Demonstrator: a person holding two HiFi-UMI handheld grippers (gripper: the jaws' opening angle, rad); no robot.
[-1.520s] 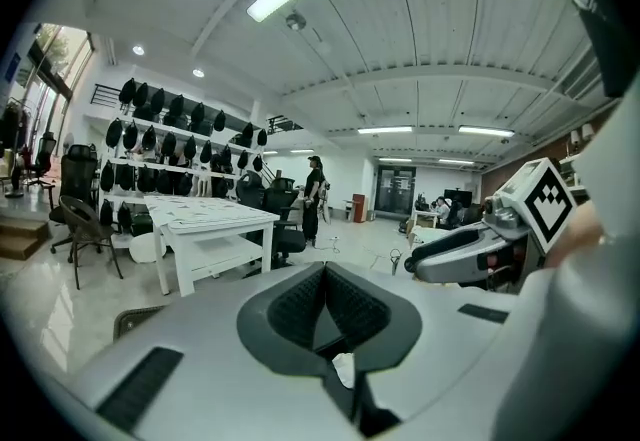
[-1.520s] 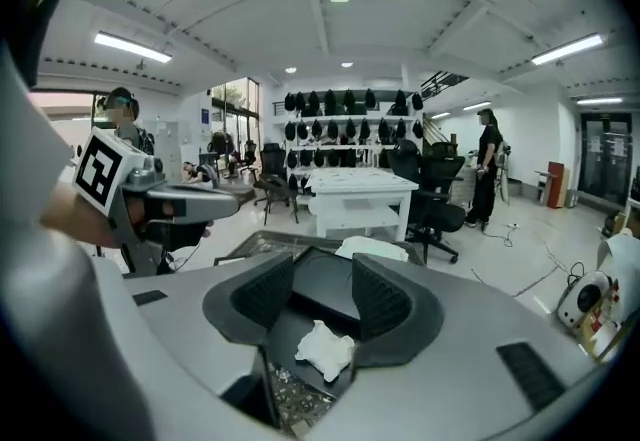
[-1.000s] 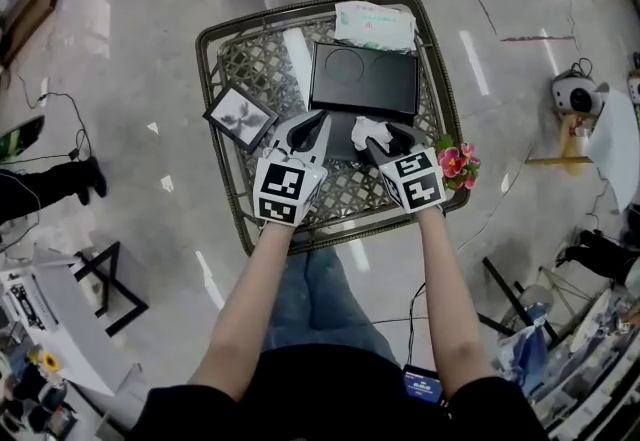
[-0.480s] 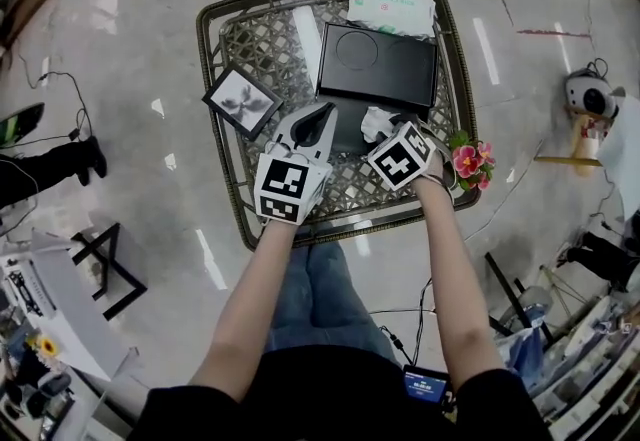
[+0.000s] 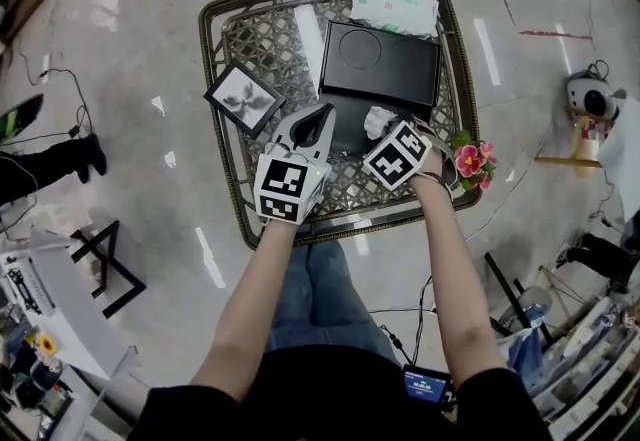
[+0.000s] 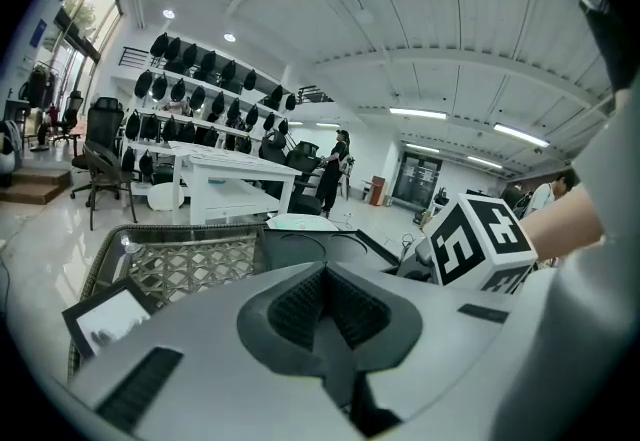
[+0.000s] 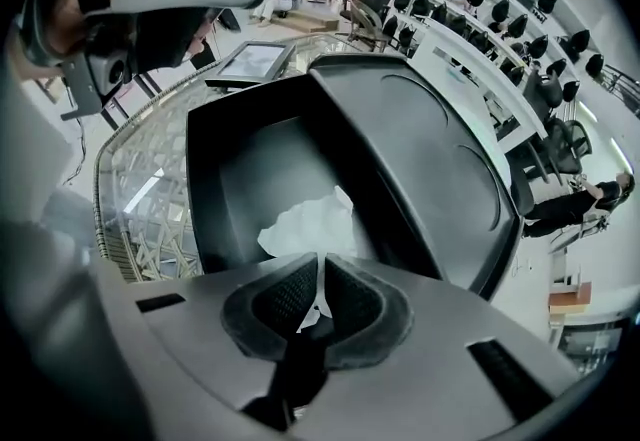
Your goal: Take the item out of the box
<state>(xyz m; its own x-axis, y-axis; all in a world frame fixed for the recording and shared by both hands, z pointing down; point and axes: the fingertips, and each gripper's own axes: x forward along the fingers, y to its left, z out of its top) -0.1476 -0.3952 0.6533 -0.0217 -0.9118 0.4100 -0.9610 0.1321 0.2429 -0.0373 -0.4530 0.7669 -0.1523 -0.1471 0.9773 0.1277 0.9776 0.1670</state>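
An open black box [image 5: 347, 129] lies on the wicker table, its lid [image 5: 380, 64] flat behind it. A crumpled white paper [image 5: 377, 118] sits in the box's tray [image 7: 225, 164]. My right gripper [image 5: 388, 127] reaches into the tray from the near right. Its jaws are closing, and an edge of the paper [image 7: 305, 224] is pinched between the pads of the right gripper [image 7: 322, 279]. My left gripper [image 5: 321, 113] hovers over the box's left edge, shut with nothing between its pads, as the left gripper [image 6: 326, 281] view shows.
A framed picture [image 5: 241, 99] lies left of the box and a tissue pack [image 5: 393, 7] at the table's far edge. Pink flowers [image 5: 468, 160] sit by my right wrist. The table's rim [image 5: 212, 79] is raised. A white table stands beyond.
My right gripper has tilted and dipped into the tray, and its jaws have closed from wide open onto the white paper. The left gripper has hardly moved.
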